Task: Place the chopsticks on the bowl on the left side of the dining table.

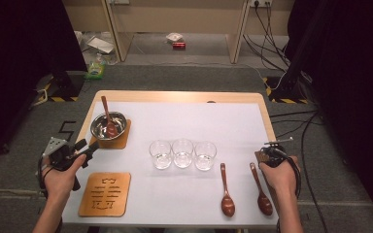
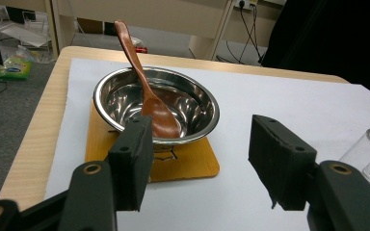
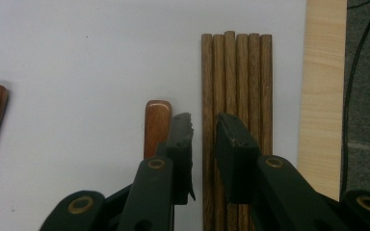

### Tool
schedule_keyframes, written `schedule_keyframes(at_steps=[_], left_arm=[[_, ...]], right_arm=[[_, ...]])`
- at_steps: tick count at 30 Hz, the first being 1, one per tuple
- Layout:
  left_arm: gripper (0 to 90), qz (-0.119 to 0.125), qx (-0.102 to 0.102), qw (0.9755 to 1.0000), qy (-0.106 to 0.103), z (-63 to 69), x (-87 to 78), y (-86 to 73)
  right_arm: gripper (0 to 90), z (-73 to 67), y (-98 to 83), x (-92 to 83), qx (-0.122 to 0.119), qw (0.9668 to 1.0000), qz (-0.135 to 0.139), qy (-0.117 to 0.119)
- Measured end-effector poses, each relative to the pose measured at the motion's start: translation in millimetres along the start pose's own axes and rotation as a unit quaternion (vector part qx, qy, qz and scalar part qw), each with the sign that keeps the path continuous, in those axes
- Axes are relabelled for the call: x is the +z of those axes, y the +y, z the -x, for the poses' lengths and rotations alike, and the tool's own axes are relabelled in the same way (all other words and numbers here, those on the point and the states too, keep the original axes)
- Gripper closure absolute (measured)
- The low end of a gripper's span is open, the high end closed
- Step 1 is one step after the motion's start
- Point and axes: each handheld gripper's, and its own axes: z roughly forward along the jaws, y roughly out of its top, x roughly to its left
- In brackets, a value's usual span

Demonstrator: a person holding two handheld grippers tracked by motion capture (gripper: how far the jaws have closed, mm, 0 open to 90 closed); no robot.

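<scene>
So my right gripper is down at the right edge of the table, pointing at a row of wooden chopsticks lying side by side on the white sheet. The jaws stand narrow, only a slim gap between them, and they sit over the leftmost stick or two; I can't tell whether the pads actually press on a stick. In the high view my right hand covers most of that spot, with the gripper just poking out above it.

Just beside the sticks, on the left in the right gripper view, is the end of a wooden spoon's handle. In the high view it's the right spoon, lying on the sheet with its bowl toward me, and a second spoon lies near it, same way round.

My left gripper is on the other side of the table with its jaws standing wide and nothing between them, aimed at the steel bowl. The bowl sits on a wooden coaster and has a third spoon leaning in it, handle up over the far rim.

Between the two sides, three clear glasses stand in a row, touching. Another wooden coaster lies bare near my left hand.
</scene>
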Motion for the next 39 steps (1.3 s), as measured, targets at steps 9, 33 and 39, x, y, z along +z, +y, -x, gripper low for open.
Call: schedule_keyframes(at_steps=[9,33,39], left_arm=[[41.2,-0.003,0.001,1.0,-0.001,0.0,0.3,-0.8],[41.2,-0.005,0.002,1.0,-0.005,0.7,0.8,-1.6],[41.3,-0.005,0.003,1.0,-0.004,1.7,0.6,-1.6]], right_arm=[[80.5,-2.3,3.0,4.1,-0.002,0.9998,-0.017,-0.003],[84.6,-9.5,12.0,16.0,-0.002,0.9972,-0.072,-0.019],[84.6,-8.5,25.2,20.4,0.001,0.9986,-0.051,-0.016]])
